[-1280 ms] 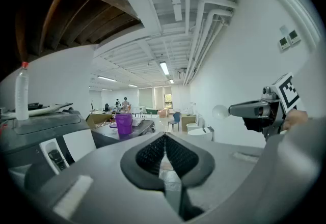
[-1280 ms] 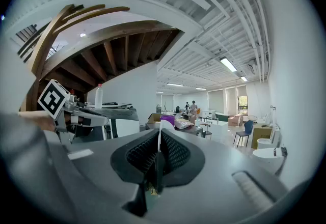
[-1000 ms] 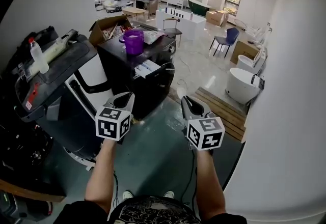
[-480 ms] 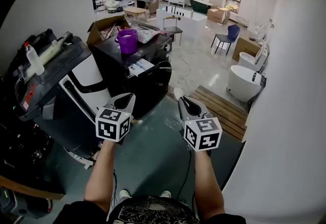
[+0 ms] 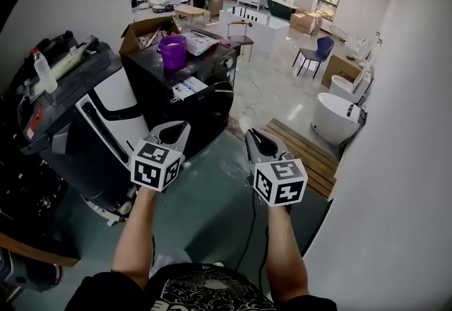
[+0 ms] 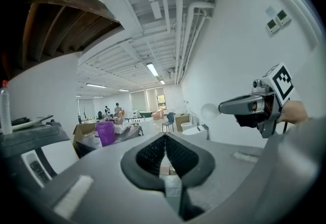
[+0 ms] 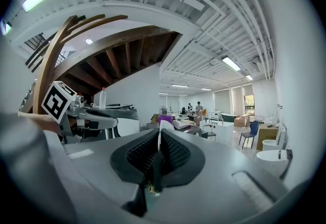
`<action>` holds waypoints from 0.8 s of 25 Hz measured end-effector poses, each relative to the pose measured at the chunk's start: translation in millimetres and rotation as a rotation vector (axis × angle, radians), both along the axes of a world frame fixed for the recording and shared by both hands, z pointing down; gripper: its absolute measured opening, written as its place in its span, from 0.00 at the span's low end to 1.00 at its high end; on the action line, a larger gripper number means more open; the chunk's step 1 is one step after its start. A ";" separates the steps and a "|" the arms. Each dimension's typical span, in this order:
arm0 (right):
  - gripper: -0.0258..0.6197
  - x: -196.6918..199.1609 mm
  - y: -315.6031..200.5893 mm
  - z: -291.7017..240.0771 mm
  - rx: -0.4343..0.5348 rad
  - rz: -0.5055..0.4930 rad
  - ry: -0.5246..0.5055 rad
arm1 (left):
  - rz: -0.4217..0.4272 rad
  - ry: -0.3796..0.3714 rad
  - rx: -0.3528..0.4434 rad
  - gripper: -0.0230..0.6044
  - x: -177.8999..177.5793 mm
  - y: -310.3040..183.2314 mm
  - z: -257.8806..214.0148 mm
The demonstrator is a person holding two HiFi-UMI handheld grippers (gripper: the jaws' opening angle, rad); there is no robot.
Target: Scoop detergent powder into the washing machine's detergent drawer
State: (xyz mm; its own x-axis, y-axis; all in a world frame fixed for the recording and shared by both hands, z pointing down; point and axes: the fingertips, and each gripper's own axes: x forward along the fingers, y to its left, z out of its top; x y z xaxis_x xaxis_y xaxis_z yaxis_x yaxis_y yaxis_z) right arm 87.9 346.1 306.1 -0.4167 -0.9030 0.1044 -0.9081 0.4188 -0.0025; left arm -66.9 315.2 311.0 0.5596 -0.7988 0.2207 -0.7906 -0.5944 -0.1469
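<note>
The black washing machine (image 5: 201,101) stands ahead on the floor, with a white panel (image 5: 185,88) showing at its top front. A purple tub (image 5: 173,50) sits on its lid, also seen as the purple tub (image 6: 105,133) from the left gripper view. My left gripper (image 5: 176,130) hovers short of the machine, shut and empty. My right gripper (image 5: 253,137) is level with it, shut on the handle of a white scoop (image 5: 246,121). The scoop's round bowl (image 6: 209,111) sticks out past the right jaws.
A black-and-white appliance (image 5: 106,115) with a plastic bottle (image 5: 42,71) on top stands at the left. An open cardboard box (image 5: 145,30) sits behind the washer. A wooden pallet (image 5: 311,154), a white bathtub (image 5: 337,117) and a blue chair (image 5: 314,54) lie to the right.
The view has shifted forward; the washer and the left appliance sit closer and lower in the frame. Both grippers stay shut and side by side, the right one a little higher and further left.
</note>
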 end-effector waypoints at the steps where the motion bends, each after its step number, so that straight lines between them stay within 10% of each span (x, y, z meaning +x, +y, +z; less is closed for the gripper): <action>1: 0.10 1.6 -0.3 0.2 -0.001 -0.001 0.002 | 0.009 -0.001 0.002 0.04 3.0 0.7 -0.7; 20: 0.10 1.9 -77.2 14.7 -0.026 -0.052 0.008 | -0.086 0.003 -0.070 0.04 -7.4 -74.2 14.2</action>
